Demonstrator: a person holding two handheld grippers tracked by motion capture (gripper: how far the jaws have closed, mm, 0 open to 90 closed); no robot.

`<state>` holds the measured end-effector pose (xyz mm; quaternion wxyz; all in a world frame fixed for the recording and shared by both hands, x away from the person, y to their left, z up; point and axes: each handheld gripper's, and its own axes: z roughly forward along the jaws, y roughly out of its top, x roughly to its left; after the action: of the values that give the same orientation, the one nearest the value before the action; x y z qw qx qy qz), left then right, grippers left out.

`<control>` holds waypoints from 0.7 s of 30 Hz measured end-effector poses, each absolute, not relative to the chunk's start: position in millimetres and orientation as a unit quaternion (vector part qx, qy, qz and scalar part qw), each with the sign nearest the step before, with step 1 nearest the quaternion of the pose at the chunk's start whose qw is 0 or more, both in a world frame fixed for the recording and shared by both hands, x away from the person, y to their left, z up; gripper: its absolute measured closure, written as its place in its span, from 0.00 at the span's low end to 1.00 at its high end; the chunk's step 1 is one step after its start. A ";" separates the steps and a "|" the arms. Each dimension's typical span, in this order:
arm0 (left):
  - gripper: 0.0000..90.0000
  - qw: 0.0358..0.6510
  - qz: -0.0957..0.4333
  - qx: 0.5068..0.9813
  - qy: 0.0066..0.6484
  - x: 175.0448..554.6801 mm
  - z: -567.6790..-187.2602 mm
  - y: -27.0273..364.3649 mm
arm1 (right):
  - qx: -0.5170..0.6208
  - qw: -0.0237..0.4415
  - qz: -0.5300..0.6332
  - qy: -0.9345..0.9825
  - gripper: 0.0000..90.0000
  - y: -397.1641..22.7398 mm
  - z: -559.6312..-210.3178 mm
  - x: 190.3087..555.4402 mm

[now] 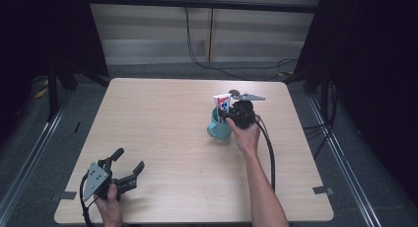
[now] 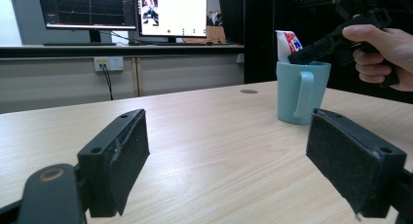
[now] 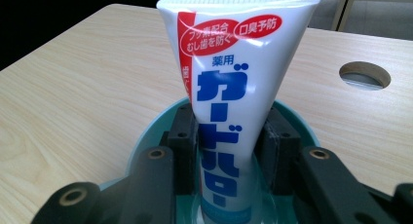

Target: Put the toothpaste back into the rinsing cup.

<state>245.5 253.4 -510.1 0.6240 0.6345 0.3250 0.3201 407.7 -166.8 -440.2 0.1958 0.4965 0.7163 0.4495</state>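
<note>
Now the right tool (image 1: 227, 114) reaches into the teal ceramic mug (image 1: 218, 128) at the bench's (image 1: 162, 133) two o'clock, clenched on the upright white plastic toothpaste tube (image 3: 233, 112). Looks like placement or extraction; next comes a straight vertical move. The left tool (image 1: 129, 164) rests released at seven o'clock.

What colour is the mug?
Teal, a pale blue-green mug, clearest in the left gripper view.

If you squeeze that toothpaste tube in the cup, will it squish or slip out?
The toothpaste tube looks like soft plastic, so it would probably squish a little. Its glossy skin might slip, though the right gripper fingers look padded. Standing upright in the mug, it probably won't topple.
</note>
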 end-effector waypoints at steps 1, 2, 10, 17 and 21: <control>0.17 0.624 0.320 0.634 0.325 245.5 -510.1 253.4 | 0.496 0.196 0.450 0.716 0.70 -166.8 -440.2 407.7; 0.17 0.625 0.319 0.634 0.326 245.4 -510.1 253.2 | 0.497 0.195 0.449 0.717 0.69 -166.5 -439.8 407.2; 0.17 0.625 0.320 0.634 0.326 245.5 -510.1 253.4 | 0.495 0.201 0.458 0.711 0.58 -166.1 -434.8 405.5; 0.17 0.624 0.321 0.634 0.326 245.5 -510.1 253.4 | 0.493 0.208 0.461 0.708 0.45 -167.9 -431.9 404.2; 0.17 0.624 0.321 0.633 0.327 245.5 -510.1 253.2 | 0.490 0.200 0.467 0.708 0.35 -168.5 -429.9 403.0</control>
<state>245.5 253.2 -510.1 0.6241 0.6330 0.3273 0.3205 403.0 -168.5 -429.9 0.1999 0.4900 0.7083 0.4671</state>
